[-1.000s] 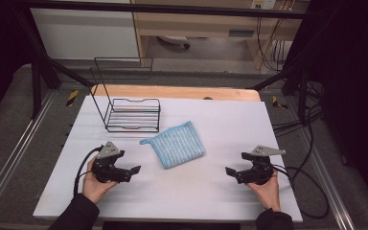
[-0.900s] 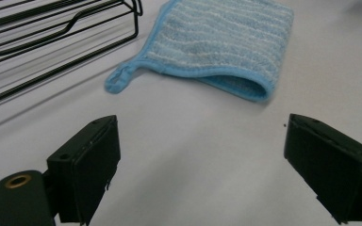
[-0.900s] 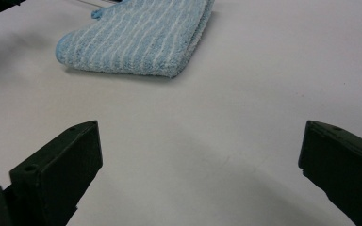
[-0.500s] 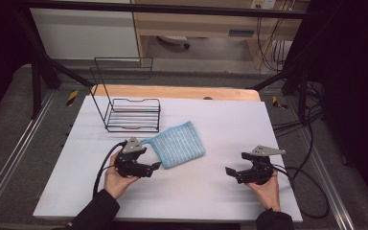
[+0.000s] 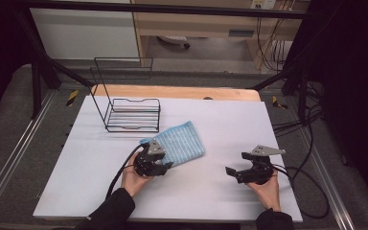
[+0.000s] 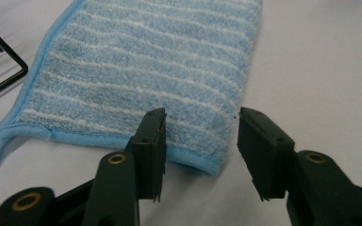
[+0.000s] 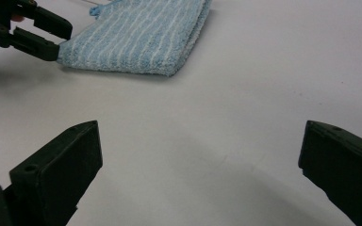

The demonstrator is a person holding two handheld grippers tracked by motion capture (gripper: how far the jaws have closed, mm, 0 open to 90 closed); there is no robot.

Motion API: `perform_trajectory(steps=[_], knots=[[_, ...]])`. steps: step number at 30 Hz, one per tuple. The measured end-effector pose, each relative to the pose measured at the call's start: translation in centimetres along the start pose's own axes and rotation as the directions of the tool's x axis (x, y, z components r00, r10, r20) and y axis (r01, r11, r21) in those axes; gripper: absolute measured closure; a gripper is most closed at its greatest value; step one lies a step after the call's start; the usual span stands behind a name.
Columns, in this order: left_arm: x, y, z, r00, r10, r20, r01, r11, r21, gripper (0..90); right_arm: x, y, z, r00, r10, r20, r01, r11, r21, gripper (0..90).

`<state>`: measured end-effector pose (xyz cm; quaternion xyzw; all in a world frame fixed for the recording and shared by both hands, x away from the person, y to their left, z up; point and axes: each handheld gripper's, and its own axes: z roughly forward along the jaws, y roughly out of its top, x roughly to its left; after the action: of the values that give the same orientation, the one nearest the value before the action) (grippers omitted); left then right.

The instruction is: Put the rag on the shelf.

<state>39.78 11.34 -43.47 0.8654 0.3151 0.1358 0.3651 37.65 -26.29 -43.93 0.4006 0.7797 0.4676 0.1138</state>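
Blue striped cloth (image 5: pixel 179 143) lies folded on the white tabletop (image 5: pixel 220 120) near the wire rack (image 5: pixel 132 112). Left gripper (image 6: pixel 200 141) straddles its near corner, fingers (image 6: pixel 153 141) just closing but not yet pinching. Right gripper (image 7: pixel 198 169) waits released, well apart. Next: clamp the hem and lift

I see a folded cloth (image 5: pixel 179 143), light blue terry with thin white stripes and a blue hem, lying flat near the middle of the white table (image 5: pixel 230 124), its long axis running from 11 toward 5 o'clock.
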Motion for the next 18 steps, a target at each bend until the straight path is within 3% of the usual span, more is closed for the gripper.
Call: perform_trajectory(steps=[5, 11, 18], knots=[[0.2, -0.3, 1.2, 1.0000, -0.004, 0.001, 0.004, 0.9999, 0.012, 59.7, 0.0, 0.0, 0.1, 1.0000, -0.003, -0.002, 0.004, 1.000, 0.006, 0.8], [0.0, -0.4, 1.5, 1.0000, -0.003, -0.008, 0.003, 1.0000, 0.008, 69.9, 0.0, 0.0, 0.1, 1.0000, 0.000, -0.003, 0.000, 1.000, 0.004, 0.8], [0.1, -0.3, 1.4, 0.9995, -0.033, -0.001, 0.033, 0.9994, 0.009, 82.2, 0.0, 0.0, 0.2, 1.0000, 0.003, -0.001, -0.003, 1.000, 0.009, 0.9]])
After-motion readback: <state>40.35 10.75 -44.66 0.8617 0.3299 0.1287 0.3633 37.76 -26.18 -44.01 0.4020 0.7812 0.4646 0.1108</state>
